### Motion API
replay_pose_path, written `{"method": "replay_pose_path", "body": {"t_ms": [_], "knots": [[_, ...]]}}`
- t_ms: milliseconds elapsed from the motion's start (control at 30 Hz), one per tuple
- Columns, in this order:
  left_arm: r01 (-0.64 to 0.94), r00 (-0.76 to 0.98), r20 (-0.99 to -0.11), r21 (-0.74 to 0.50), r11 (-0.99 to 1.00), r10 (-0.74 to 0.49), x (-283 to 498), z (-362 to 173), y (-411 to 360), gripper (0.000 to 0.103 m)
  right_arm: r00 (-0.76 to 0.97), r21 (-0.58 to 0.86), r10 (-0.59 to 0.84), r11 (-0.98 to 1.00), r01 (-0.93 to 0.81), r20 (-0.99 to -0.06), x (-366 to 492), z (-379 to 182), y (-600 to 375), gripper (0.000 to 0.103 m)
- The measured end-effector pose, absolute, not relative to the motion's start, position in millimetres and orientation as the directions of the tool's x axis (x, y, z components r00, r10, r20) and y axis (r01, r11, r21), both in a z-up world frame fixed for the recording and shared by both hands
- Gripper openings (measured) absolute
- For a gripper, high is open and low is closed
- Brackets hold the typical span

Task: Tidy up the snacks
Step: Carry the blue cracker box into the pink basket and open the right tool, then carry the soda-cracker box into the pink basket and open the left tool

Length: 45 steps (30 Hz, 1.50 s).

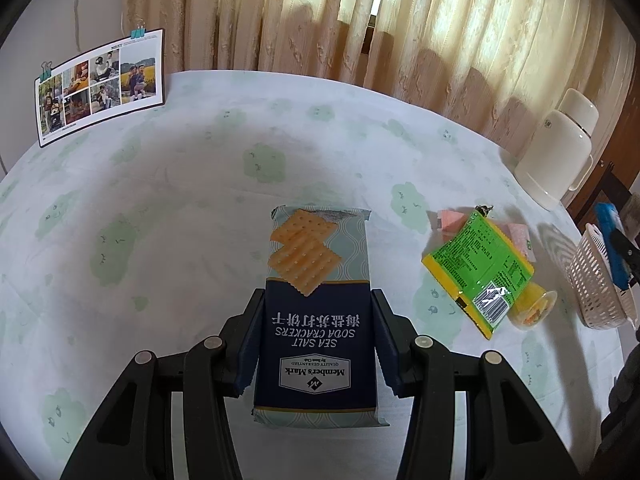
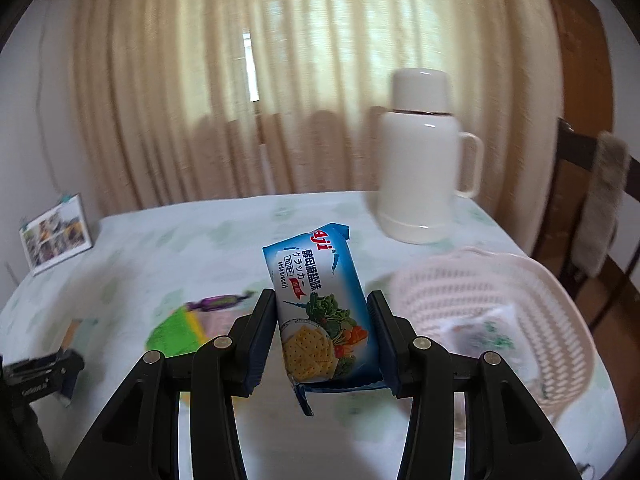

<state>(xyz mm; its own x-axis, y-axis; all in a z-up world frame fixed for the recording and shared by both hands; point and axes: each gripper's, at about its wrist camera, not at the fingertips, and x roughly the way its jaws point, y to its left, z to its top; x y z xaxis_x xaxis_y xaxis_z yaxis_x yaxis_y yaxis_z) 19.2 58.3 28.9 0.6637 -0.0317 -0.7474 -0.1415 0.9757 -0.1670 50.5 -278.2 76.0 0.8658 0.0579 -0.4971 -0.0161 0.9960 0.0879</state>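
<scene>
surface: table [image 1: 168, 200], white cloth with green print | on it: photo card [image 1: 100, 84] | cream flask [image 1: 560, 148] | pink basket [image 1: 600, 280] | green-yellow snack packet [image 1: 480, 268]

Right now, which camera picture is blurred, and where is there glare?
Right wrist view: motion blur smears the pale plastic lattice basket and white thermos jug. Left wrist view: sharp, with glare on the green snack packet's barcode patch.

Navy packet [image 1: 316, 344] reads "Member's Mark Sea Salt Soda Crackers"; blue packet [image 2: 322, 312] seemingly "Aji".
</scene>
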Motion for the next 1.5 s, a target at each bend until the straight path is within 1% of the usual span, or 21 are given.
{"method": "replay_pose_path", "body": {"t_ms": [300,433,567,700,867,1033,1333,1500], "knots": [[-0.159,0.650,-0.760,-0.154,0.975,-0.014,22.3,23.4,57.1,0.046,0.867,0.151,-0.018,0.983,0.108,-0.498,46.9,73.2,-330.5,0.047],[-0.161,0.646,-0.763,-0.148,0.976,-0.009,23.3,22.1,55.5,0.046,0.856,0.188,-0.041,0.969,0.159,-0.515,50.7,68.7,-350.1,0.047],[-0.163,0.637,-0.770,-0.144,0.976,-0.007,24.9,19.5,54.0,0.046,0.846,0.240,-0.023,0.954,0.177,-0.533,52.4,62.7,-364.8,0.048],[-0.168,0.634,-0.774,-0.141,0.976,-0.003,26.1,18.6,53.5,0.046,0.850,0.326,0.046,0.933,0.150,-0.524,50.0,59.0,-376.1,0.049],[-0.158,0.632,-0.775,-0.155,0.975,-0.021,26.9,23.4,50.3,0.046,0.858,0.325,0.028,0.932,0.164,-0.513,44.6,59.1,-380.9,0.049],[-0.113,0.650,-0.759,-0.138,0.984,-0.032,26.3,36.1,34.2,0.046,0.869,0.299,-0.041,0.930,0.214,-0.493,36.0,60.2,-390.9,0.049],[0.034,0.686,-0.722,-0.097,0.995,-0.094,33.0,63.8,-21.0,0.046,0.869,0.233,-0.161,0.926,0.297,-0.467,25.2,61.6,-401.6,0.050],[0.133,0.675,-0.719,-0.101,0.986,-0.165,39.9,75.0,-58.2,0.046,0.883,0.215,-0.176,0.932,0.292,-0.436,20.8,67.0,-400.5,0.050]]}}
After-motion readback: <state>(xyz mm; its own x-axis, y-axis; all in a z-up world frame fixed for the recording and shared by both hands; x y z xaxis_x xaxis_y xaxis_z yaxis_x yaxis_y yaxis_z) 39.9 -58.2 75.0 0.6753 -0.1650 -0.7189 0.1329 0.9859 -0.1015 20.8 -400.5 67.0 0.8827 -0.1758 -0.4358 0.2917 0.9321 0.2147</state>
